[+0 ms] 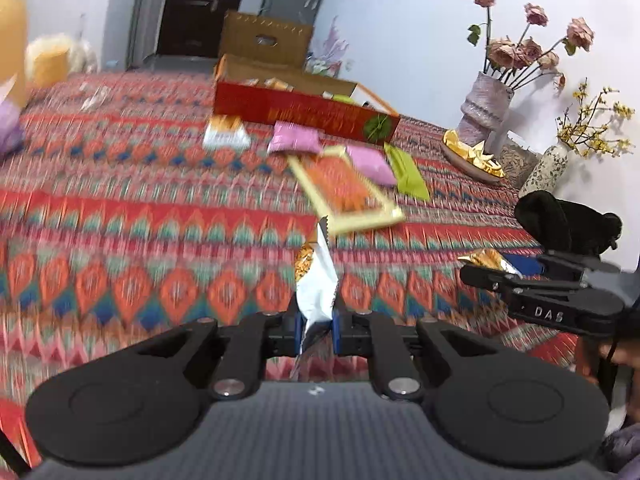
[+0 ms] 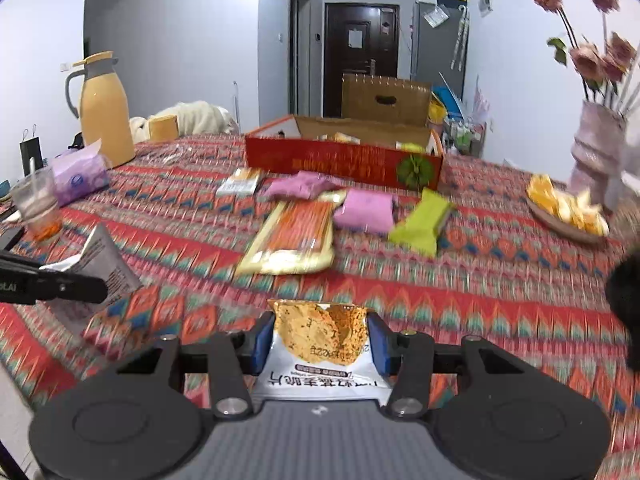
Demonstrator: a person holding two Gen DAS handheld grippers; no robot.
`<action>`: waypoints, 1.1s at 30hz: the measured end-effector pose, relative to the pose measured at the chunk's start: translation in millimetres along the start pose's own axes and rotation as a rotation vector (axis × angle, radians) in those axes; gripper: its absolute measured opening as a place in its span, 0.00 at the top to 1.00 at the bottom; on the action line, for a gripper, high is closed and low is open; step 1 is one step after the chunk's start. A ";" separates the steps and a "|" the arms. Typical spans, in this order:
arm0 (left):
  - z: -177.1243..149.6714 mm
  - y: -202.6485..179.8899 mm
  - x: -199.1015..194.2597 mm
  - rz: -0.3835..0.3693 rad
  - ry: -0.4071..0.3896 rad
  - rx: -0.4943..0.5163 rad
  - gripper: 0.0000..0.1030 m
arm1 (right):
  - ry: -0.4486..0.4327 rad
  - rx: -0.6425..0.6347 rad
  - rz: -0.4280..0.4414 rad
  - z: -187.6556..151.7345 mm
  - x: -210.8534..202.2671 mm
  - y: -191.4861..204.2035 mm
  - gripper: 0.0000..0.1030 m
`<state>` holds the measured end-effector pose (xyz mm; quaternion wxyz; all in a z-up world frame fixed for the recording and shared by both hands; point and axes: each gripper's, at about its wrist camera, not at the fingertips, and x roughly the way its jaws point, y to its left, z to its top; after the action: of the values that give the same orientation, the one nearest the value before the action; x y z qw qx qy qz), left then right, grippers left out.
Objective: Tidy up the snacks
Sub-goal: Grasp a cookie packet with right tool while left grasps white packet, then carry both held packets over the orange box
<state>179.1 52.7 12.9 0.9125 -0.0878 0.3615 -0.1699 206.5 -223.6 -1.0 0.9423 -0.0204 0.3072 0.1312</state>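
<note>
My left gripper (image 1: 316, 330) is shut on a white and orange snack packet (image 1: 316, 276), held edge-on above the patterned tablecloth. My right gripper (image 2: 321, 344) is shut on a white and orange crisp packet (image 2: 320, 344). Each gripper shows in the other's view: the right one (image 1: 500, 276) with its packet, the left one (image 2: 80, 288) with its packet (image 2: 100, 264). A red open box (image 2: 344, 160) (image 1: 304, 112) with snacks inside stands far across the table. In front of it lie a large orange and gold packet (image 2: 296, 236), two pink packets (image 2: 364, 210), a green packet (image 2: 422, 220) and a white and orange packet (image 2: 239, 182).
A yellow thermos jug (image 2: 105, 112), a purple tissue pack (image 2: 78, 178) and a plastic cup (image 2: 36, 204) stand at the left. A vase with dried roses (image 2: 596, 148) and a plate of gold wrapped sweets (image 2: 568, 210) stand at the right. A smaller patterned vase (image 1: 550, 168) stands nearby.
</note>
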 end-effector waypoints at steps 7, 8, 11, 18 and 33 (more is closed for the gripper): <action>-23.5 0.8 -22.3 0.024 -0.003 -0.007 0.87 | 0.029 -0.007 -0.012 -26.8 -19.4 9.4 0.54; -24.5 0.3 -24.6 0.022 -0.009 -0.011 0.87 | 0.024 -0.006 -0.009 -27.1 -20.7 10.0 0.54; -26.0 -3.4 -27.9 0.016 -0.016 -0.008 0.87 | 0.014 0.001 0.002 -29.7 -26.3 11.4 0.54; -18.2 -18.3 -15.2 -0.038 0.004 0.019 0.87 | 0.007 0.005 -0.002 -30.3 -30.7 6.8 0.54; 103.2 -29.6 42.0 -0.141 -0.006 0.226 0.87 | -0.085 0.057 -0.037 42.1 -10.7 -54.3 0.54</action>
<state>271.5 13.5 69.4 0.9035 -0.0099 0.3304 -0.2729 236.5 -273.5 37.1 0.9570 0.0064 0.2698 0.1060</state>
